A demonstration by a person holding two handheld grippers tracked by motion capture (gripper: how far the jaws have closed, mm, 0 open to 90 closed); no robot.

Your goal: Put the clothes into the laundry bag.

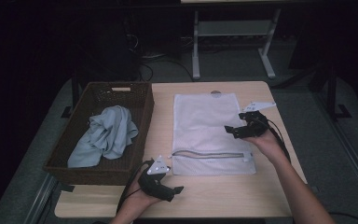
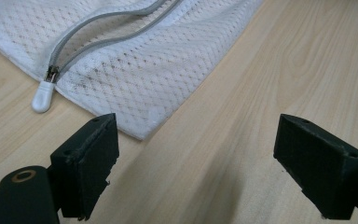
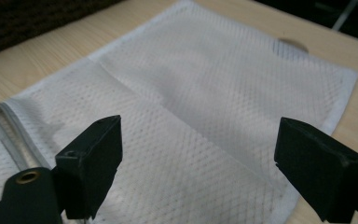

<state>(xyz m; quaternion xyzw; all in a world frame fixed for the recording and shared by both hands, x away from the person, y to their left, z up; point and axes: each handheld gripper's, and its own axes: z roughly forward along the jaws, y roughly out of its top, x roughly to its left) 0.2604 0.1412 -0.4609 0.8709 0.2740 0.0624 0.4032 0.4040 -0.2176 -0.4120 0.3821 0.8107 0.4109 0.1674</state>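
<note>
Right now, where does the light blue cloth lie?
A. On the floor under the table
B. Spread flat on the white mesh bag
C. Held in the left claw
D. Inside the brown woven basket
D: in the high view the crumpled light blue cloth lies inside the brown woven basket, left of the white mesh bag, and no claw touches it.
</note>
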